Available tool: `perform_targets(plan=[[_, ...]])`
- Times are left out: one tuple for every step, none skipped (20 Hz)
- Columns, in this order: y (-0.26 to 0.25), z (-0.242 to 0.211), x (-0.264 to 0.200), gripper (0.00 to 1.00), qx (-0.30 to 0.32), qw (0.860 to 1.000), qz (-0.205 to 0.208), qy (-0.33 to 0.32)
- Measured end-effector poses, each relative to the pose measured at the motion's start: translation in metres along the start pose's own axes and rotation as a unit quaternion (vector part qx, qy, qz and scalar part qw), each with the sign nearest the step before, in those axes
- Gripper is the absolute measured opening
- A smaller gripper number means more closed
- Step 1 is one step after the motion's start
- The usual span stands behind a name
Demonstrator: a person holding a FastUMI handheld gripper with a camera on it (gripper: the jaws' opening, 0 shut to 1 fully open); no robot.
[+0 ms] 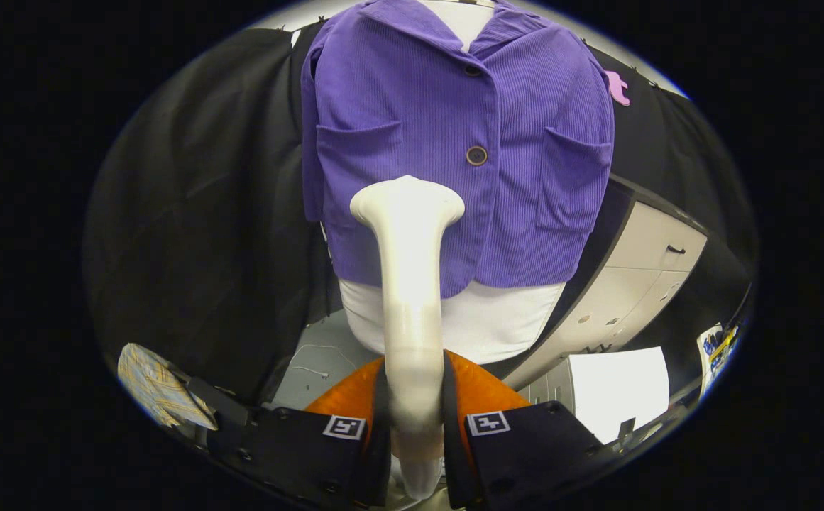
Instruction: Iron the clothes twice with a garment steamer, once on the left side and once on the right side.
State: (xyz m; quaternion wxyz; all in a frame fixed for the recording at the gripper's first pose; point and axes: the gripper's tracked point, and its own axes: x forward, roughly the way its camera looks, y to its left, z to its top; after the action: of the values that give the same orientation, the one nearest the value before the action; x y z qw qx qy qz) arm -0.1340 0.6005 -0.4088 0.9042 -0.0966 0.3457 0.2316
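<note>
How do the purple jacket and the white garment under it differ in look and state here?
The purple jacket is ribbed, with a collar, buttons and two chest pockets; the white garment looks smooth and plain. The jacket lies outermost and ends higher; the white garment hangs out below its hem. The steamer head, its handle gripped between the gripper fingers, sits before the jacket's lower front, and its handle crosses the white garment. Both hang on the same form.

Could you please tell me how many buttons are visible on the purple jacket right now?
2. One button sits just below the purple jacket's collar; the other button is lower, just above the steamer head held in the gripper. The steamer may hide more.
</note>
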Motion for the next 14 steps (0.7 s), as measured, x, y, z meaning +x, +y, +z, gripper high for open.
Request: perform_targets(plan=[[0.001,-0.004,0.001,0.39,0.0,1.0,0.0,0.005],[-0.001,-0.008,0.002,0.39,0.0,1.0,0.0,0.008],[-0.001,-0.011,0.003,0.39,-0.001,1.0,0.0,0.011],[-0.001,-0.014,0.003,0.39,-0.002,1.0,0.0,0.013],[-0.001,-0.019,0.005,0.39,-0.001,1.0,0.001,0.018],[-0.002,-0.024,0.005,0.39,0.001,1.0,0.002,0.023],[-0.002,-0.028,0.005,0.39,0.002,1.0,0.003,0.027],[-0.002,-0.034,0.006,0.39,0.003,0.999,0.004,0.032],[-0.003,-0.039,0.007,0.39,0.005,0.999,0.006,0.036],[-0.003,-0.042,0.006,0.39,0.008,0.999,0.008,0.038],[-0.003,-0.044,0.006,0.39,0.012,0.999,0.011,0.038],[-0.004,-0.045,0.006,0.39,0.015,0.999,0.015,0.036],[-0.006,-0.047,0.005,0.39,0.017,0.999,0.017,0.035],[-0.009,-0.048,0.003,0.39,0.019,0.999,0.018,0.033]])
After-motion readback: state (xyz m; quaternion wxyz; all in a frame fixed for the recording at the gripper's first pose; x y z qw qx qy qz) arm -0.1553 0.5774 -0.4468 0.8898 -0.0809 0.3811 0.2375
